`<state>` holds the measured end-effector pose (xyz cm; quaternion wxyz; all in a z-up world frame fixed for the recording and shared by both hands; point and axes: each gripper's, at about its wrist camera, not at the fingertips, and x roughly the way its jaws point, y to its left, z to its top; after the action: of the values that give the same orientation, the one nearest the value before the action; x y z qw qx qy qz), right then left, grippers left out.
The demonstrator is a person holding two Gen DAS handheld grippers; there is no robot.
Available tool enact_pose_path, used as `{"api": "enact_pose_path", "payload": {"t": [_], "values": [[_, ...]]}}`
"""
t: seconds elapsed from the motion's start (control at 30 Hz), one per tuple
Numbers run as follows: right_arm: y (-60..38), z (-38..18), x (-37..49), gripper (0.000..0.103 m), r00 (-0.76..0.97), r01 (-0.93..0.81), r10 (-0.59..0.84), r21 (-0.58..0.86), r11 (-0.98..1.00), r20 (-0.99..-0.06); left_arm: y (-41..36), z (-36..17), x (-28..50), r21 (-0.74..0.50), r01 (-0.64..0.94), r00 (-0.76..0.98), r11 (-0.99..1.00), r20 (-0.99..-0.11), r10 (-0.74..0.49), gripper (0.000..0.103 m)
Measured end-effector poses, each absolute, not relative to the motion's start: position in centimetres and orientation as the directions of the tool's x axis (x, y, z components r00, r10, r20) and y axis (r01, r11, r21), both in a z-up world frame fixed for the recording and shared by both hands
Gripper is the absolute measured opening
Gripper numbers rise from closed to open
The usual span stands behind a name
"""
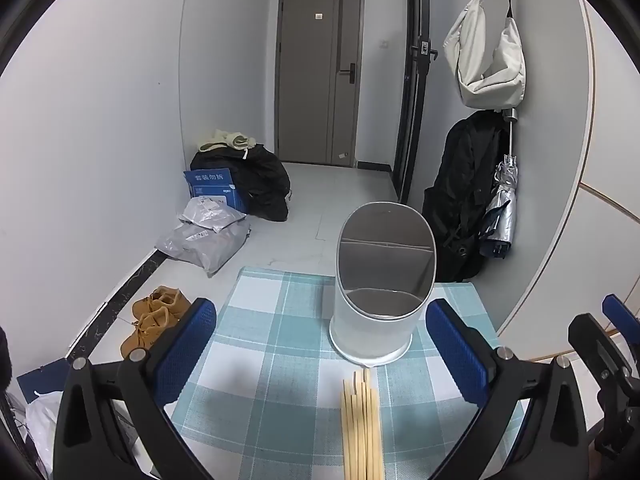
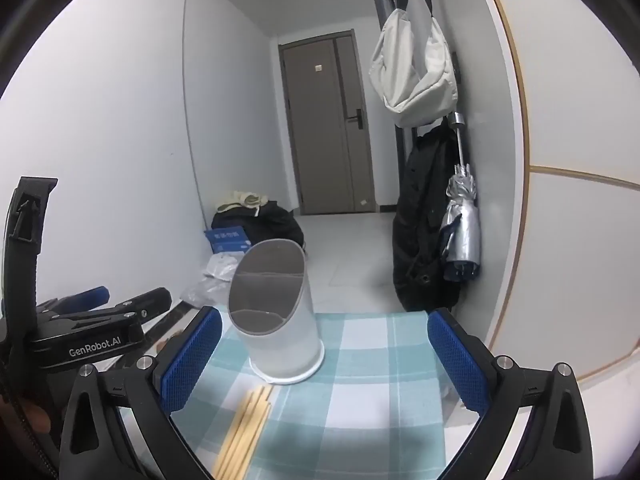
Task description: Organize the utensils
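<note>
Chopsticks (image 1: 362,428) lie bundled flat on the checked bench (image 1: 248,328), tips just short of, maybe touching, the white holder (image 1: 376,320), which stands upright behind them, empty, ready for loading. Left gripper (image 1: 320,356) hovers over the bundle, tilted down, jaws wide apart, nothing held. Right gripper (image 2: 324,364) beside it, aimed at the holder, jaws also apart and empty

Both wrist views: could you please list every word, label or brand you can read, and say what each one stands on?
"GenRobot.AI": on the left gripper body, in the right wrist view.
"套装勿拆": on the blue box by the wall.
Smaller print on the box: too small to read.
Labels on the grey parcels: blurred.
Door plate: unreadable.
</note>
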<state>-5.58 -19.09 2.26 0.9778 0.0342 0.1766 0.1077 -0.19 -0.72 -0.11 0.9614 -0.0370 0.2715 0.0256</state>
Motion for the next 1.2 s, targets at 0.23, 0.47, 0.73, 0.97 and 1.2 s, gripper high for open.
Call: {"api": "enact_pose_path", "payload": {"t": [0.23, 0.47, 0.73, 0.97, 1.2], "values": [[-19.20, 2.25, -5.54, 0.103, 0.916, -0.194, 0.218, 0.104, 0.975, -0.336, -0.77, -0.48, -0.02, -0.064, -0.066, 0.847, 0.996, -0.531, 0.022, 0.102], [-19.34, 2.29, -5.62, 0.103, 0.921, -0.182, 0.208, 0.107, 0.977, -0.330, -1.00, -0.80, -0.19, -0.050, -0.066, 0.848, 0.997, -0.528, 0.030, 0.102], [-19.50, 2.30, -5.60, 0.103, 0.925, -0.161, 0.187, 0.106, 0.981, -0.332, -0.90, -0.68, -0.27, -0.048, -0.064, 0.849, 0.997, -0.528, 0.029, 0.102], [-19.45, 2.32, -5.74, 0.103, 0.927, -0.150, 0.177, 0.104, 0.983, -0.332, -0.96, -0.59, -0.23, -0.045, -0.059, 0.845, 0.997, -0.534, 0.026, 0.102], [-19.43, 2.42, -5.85, 0.103, 0.929, -0.146, 0.171, 0.099, 0.984, -0.328, -0.94, -0.49, -0.24, -0.039, -0.067, 0.849, 0.997, -0.528, 0.036, 0.102]]}}
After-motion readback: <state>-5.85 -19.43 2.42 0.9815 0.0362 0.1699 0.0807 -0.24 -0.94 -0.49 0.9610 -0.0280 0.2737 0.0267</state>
